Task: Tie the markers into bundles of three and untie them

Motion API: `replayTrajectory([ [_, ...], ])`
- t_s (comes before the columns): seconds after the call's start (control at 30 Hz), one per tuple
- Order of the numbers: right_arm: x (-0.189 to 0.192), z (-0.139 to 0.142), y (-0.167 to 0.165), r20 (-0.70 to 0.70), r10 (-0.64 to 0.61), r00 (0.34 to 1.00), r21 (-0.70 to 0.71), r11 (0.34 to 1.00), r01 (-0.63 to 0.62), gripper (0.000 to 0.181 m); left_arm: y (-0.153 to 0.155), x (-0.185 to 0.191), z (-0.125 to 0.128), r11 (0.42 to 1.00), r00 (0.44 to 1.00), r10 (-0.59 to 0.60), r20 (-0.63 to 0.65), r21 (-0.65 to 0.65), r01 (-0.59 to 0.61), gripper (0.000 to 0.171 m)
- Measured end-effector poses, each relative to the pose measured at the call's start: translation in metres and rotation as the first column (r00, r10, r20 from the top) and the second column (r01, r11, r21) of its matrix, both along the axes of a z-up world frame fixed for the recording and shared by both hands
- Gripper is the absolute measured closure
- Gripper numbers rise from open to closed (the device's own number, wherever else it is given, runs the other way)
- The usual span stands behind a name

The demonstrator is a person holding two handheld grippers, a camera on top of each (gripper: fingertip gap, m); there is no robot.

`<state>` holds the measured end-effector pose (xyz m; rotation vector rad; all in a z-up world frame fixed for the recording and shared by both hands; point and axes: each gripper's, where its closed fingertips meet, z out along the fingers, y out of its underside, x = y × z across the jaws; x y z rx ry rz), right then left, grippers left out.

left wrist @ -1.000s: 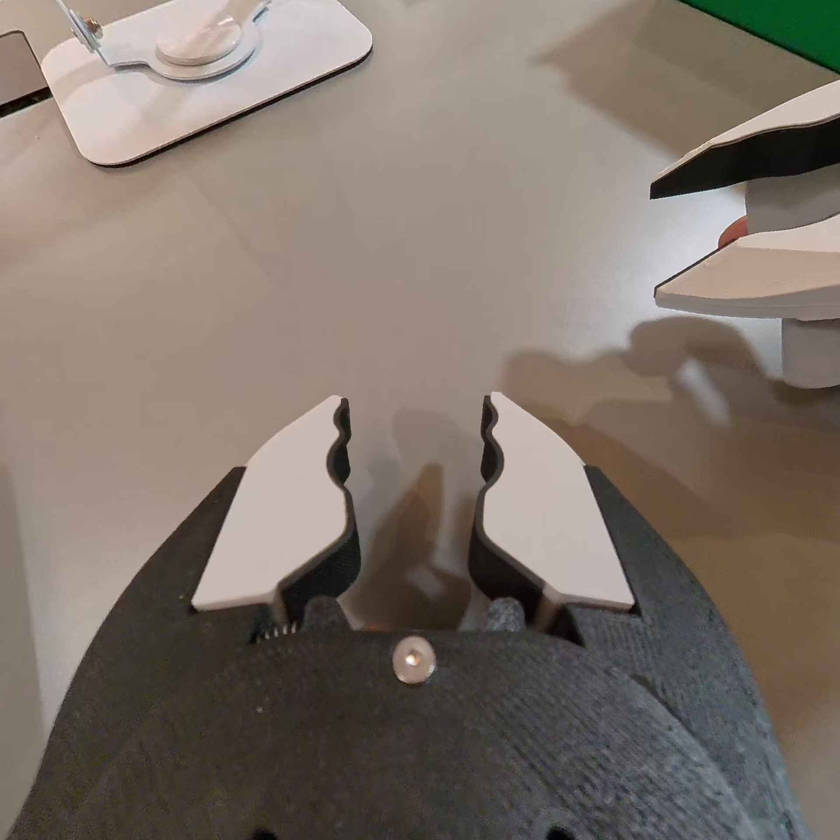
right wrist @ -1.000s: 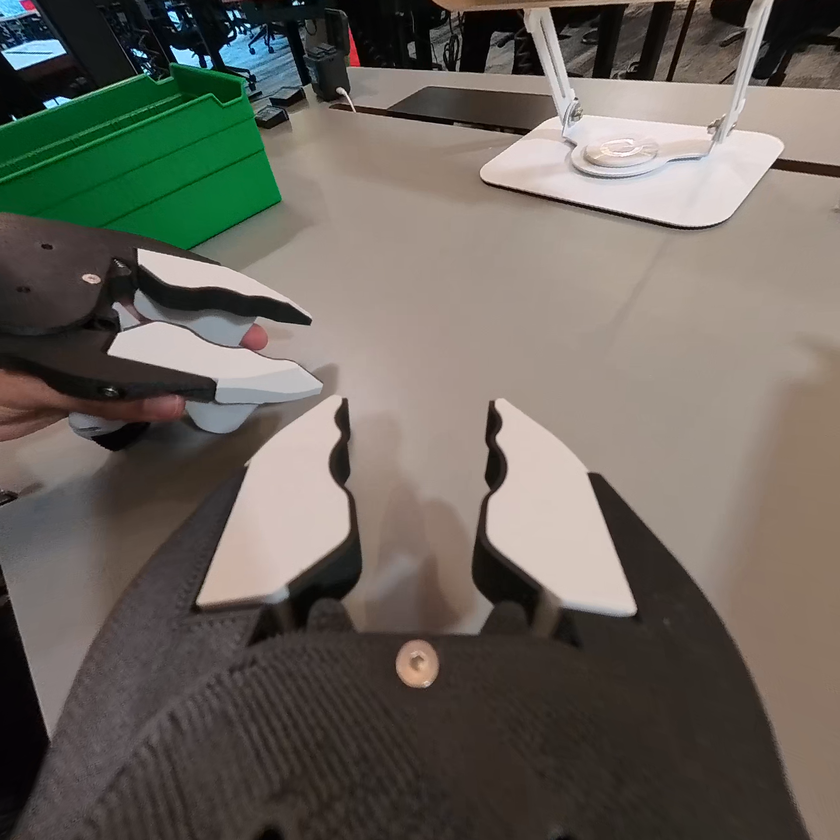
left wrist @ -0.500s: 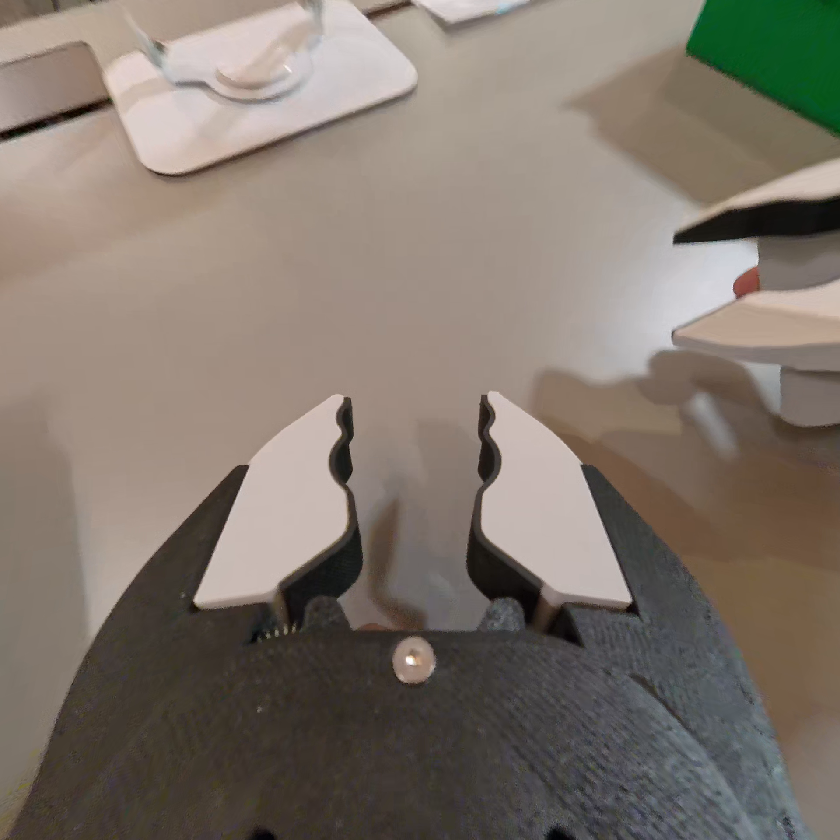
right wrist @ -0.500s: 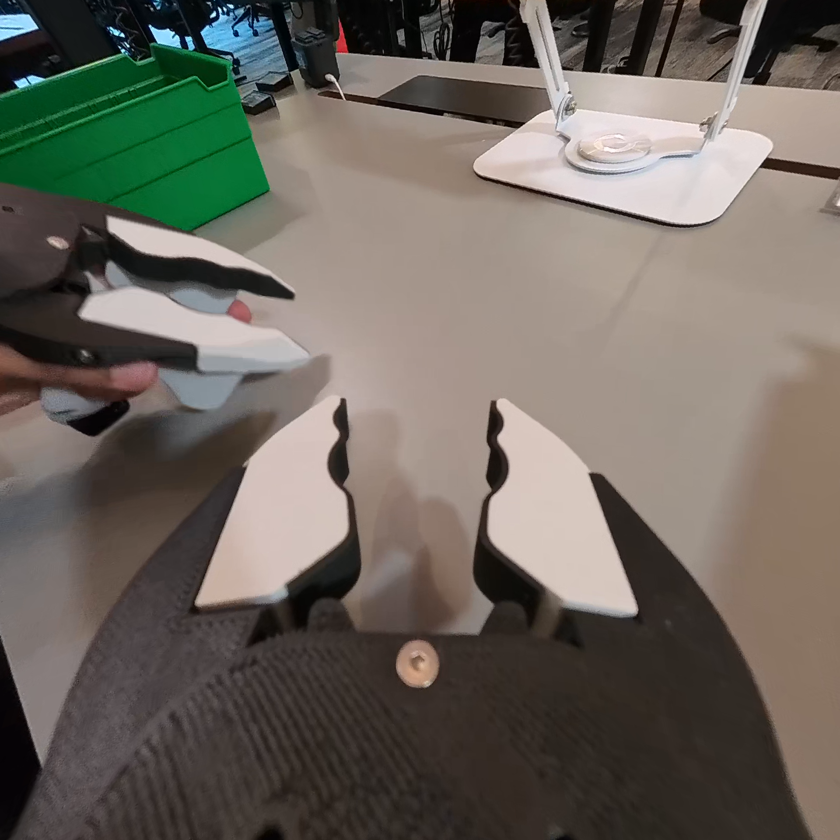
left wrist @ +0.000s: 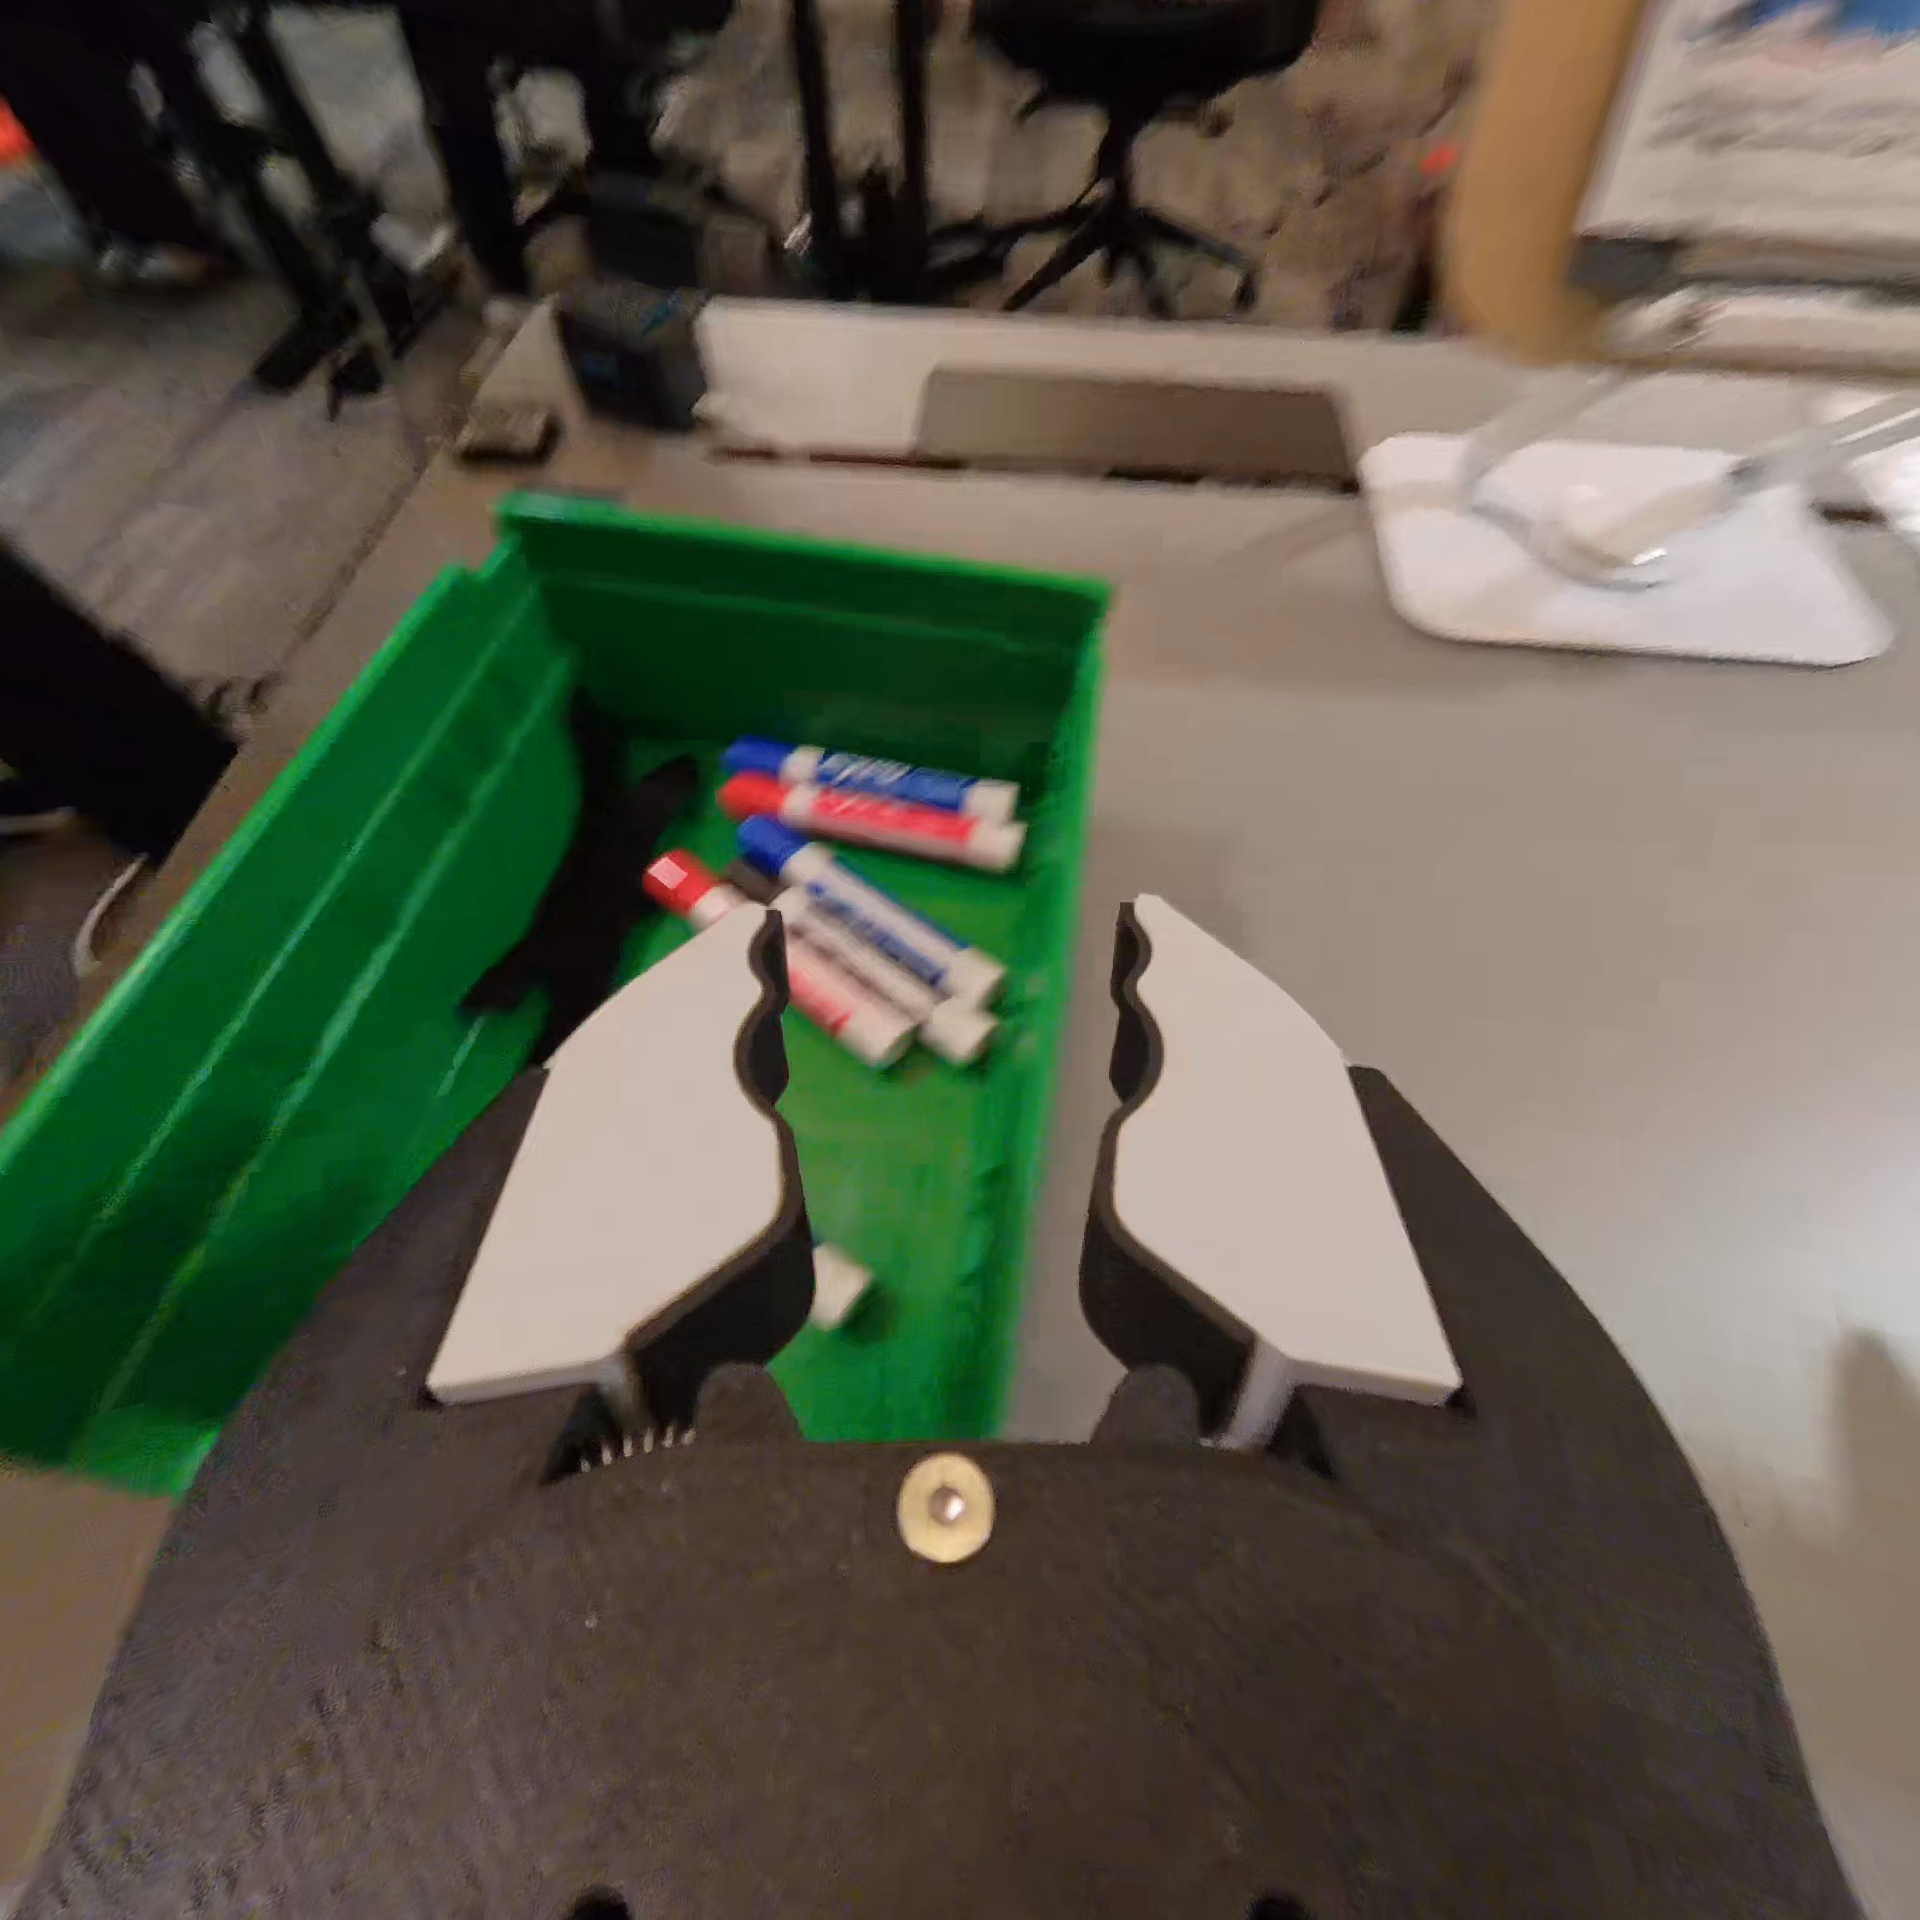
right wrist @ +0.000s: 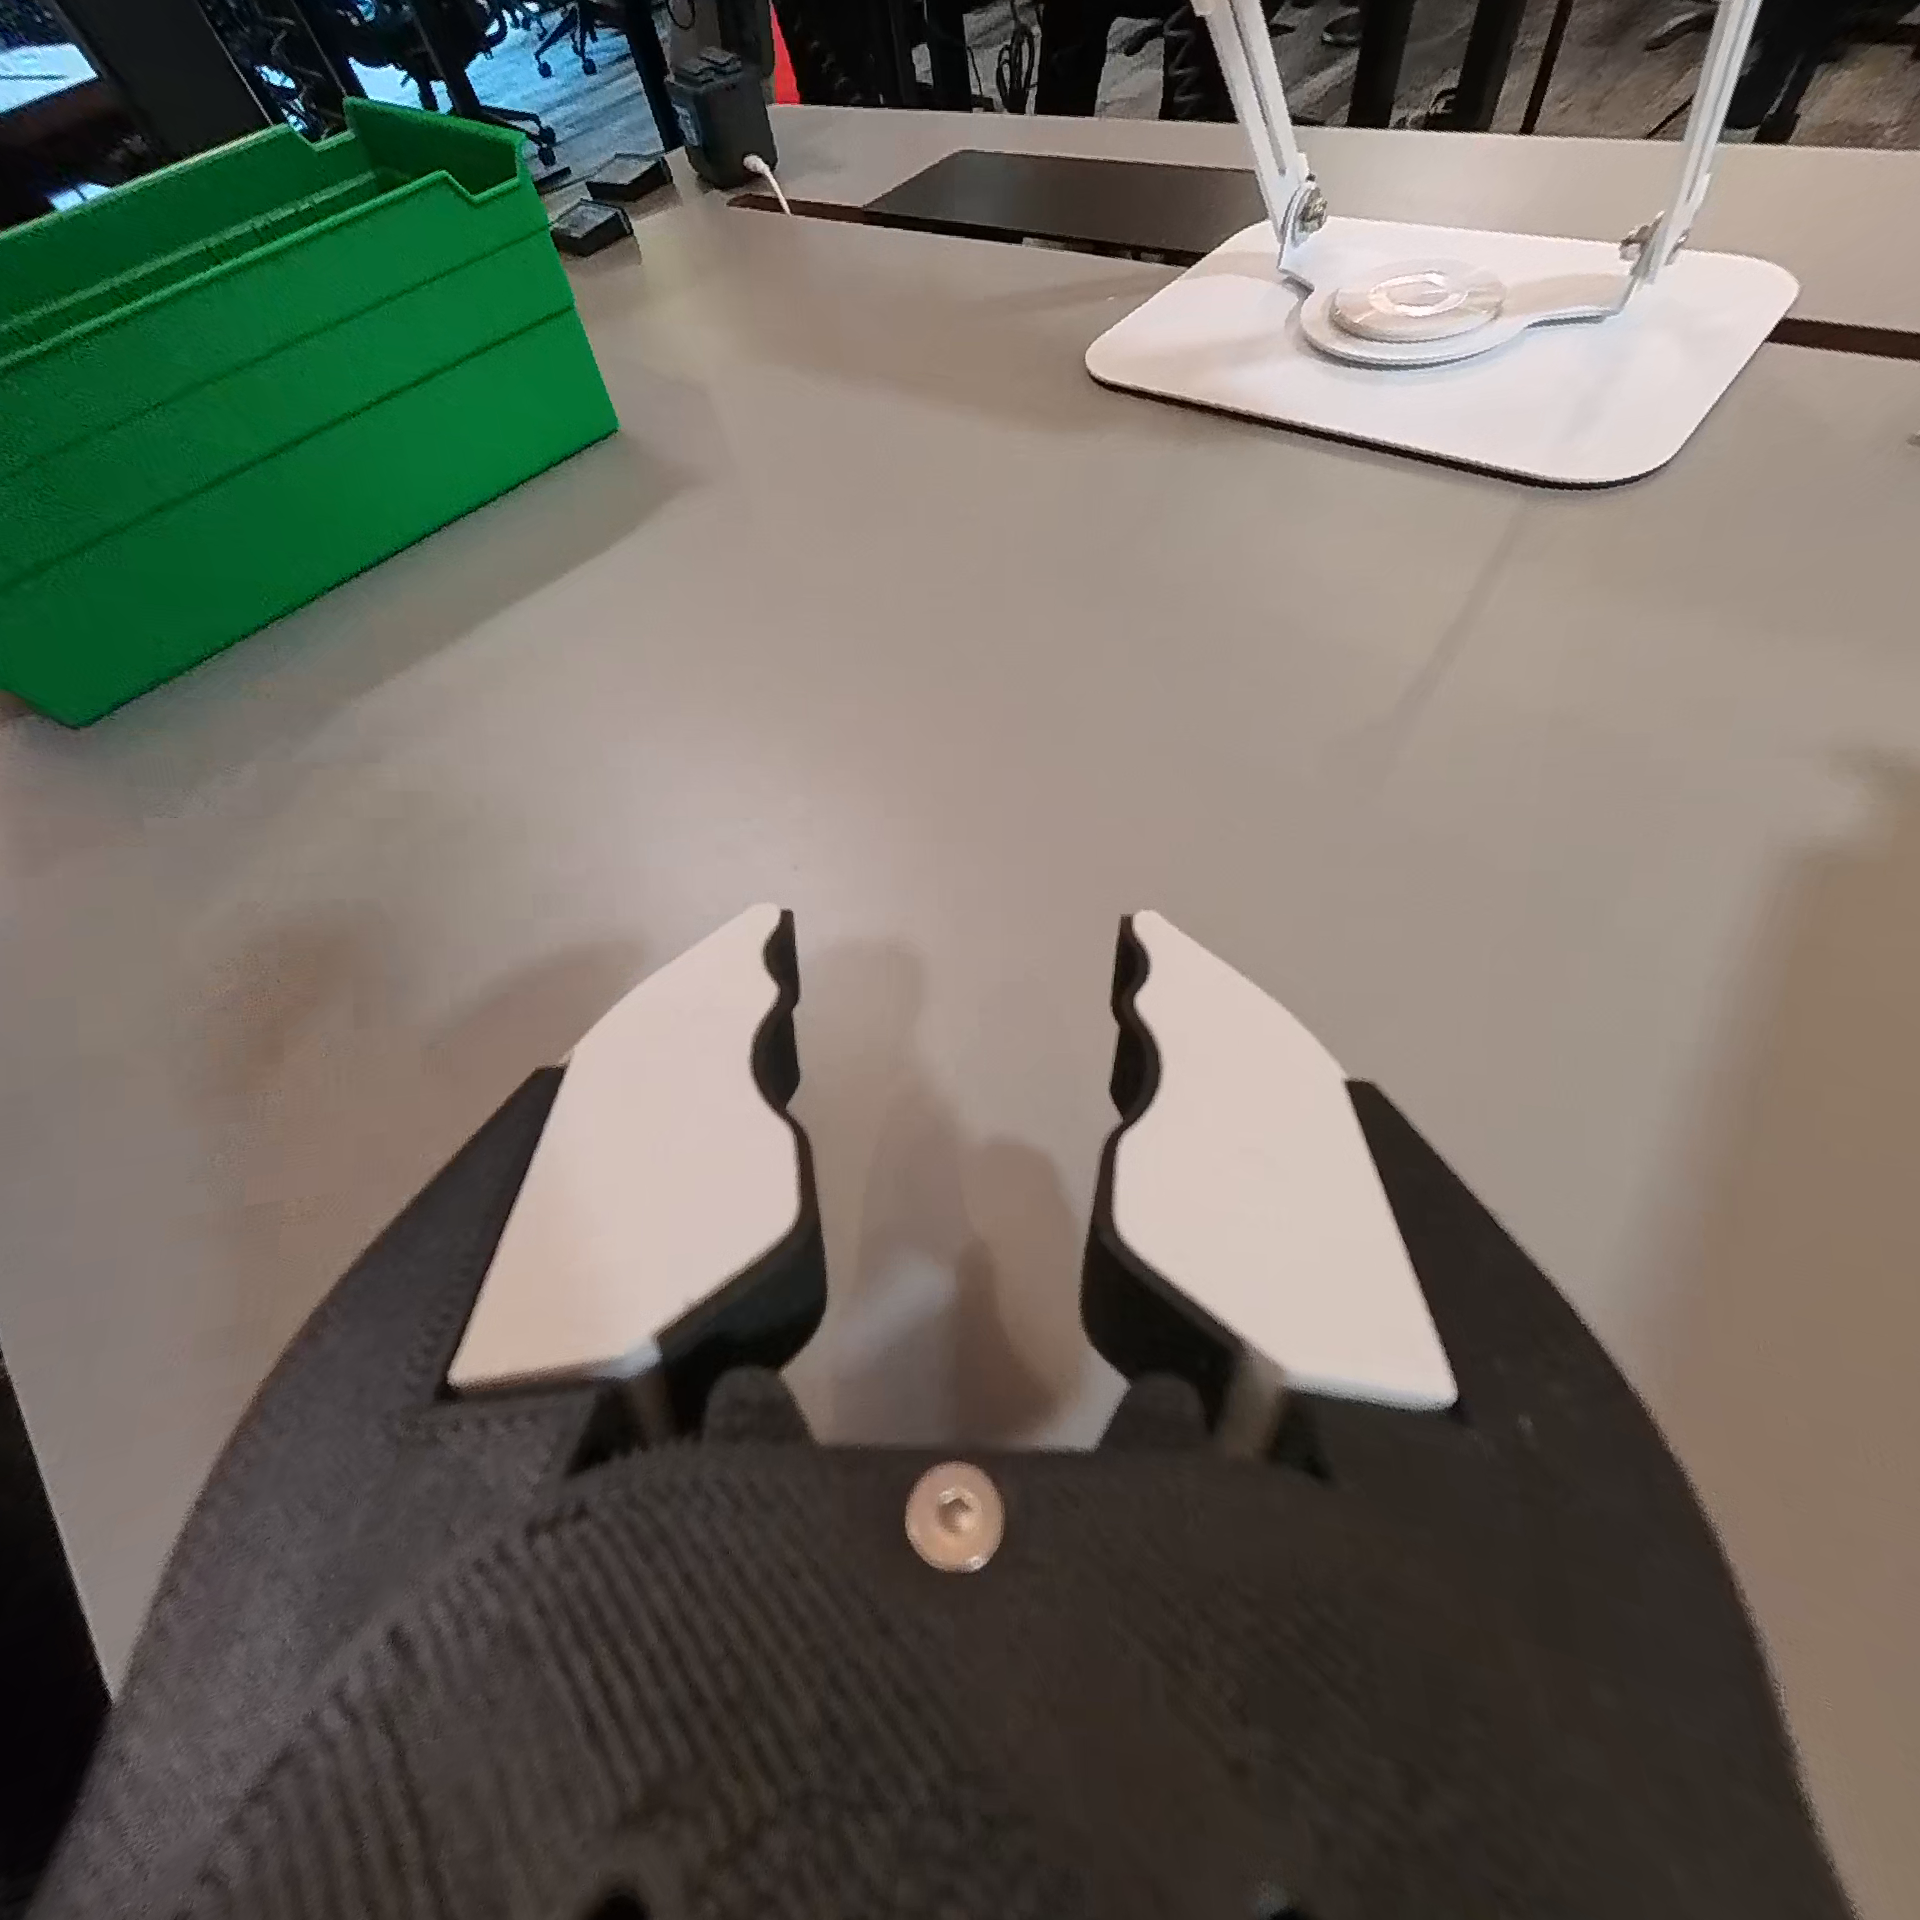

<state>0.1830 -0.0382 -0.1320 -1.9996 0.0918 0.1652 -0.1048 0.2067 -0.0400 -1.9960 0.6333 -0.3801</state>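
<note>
Newly in view: markers [left wrist: 868, 894] beyond parted jaws.

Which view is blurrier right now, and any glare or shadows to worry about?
Left wrist view: motion-smeared, the green bin and markers soft, background smeared, pale glare on the table at right. Right wrist view: mostly sharp, the white stand base crisp, soft shadows on the table under the open jaws; wide-angle bending at the edges in both.

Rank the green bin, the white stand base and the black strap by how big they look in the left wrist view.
1. green bin, clearly the largest.
2. white stand base, though it sits farther off, so its true size is unsure.
3. black strap inside the bin, the smallest.
</note>
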Motion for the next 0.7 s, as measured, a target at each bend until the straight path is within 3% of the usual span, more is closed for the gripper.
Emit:
replayTrajectory([
  [0.13, 0.000, -0.001, 0.000, -0.006, 0.002, 1.000, -0.005, 1.000, -0.002, 0.122, 0.025, -0.060, -0.057, 0.977, 0.982, 0.134, -0.132, -0.150, -0.154, 0.111],
  [0.23, 0.000, -0.002, 0.001, -0.010, 0.003, 1.000, -0.011, 1.000, -0.004, 0.123, 0.031, -0.077, -0.077, 0.961, 0.973, 0.168, -0.158, -0.195, -0.198, 0.113],
  [0.4, 0.000, -0.003, 0.001, -0.030, 0.008, 1.000, -0.020, 1.000, -0.008, 0.123, 0.025, -0.078, -0.106, 0.951, 0.949, 0.032, -0.313, -0.284, -0.126, 0.138],
  [0.47, 0.001, -0.003, 0.001, -0.038, 0.007, 0.999, -0.020, 1.000, -0.008, 0.123, 0.024, -0.082, -0.120, 0.938, 0.919, 0.008, -0.395, -0.316, -0.144, 0.137],
  [0.57, 0.001, -0.004, 0.001, -0.044, 0.009, 0.999, -0.022, 1.000, -0.010, 0.124, 0.014, -0.081, -0.141, 0.886, 0.886, -0.098, -0.453, -0.445, -0.129, 0.122],
  [0.7, -0.001, -0.004, 0.001, -0.035, 0.014, 0.999, -0.022, 1.000, -0.015, 0.124, 0.014, -0.074, -0.146, 0.841, 0.901, -0.171, -0.399, -0.535, -0.077, 0.133],
])
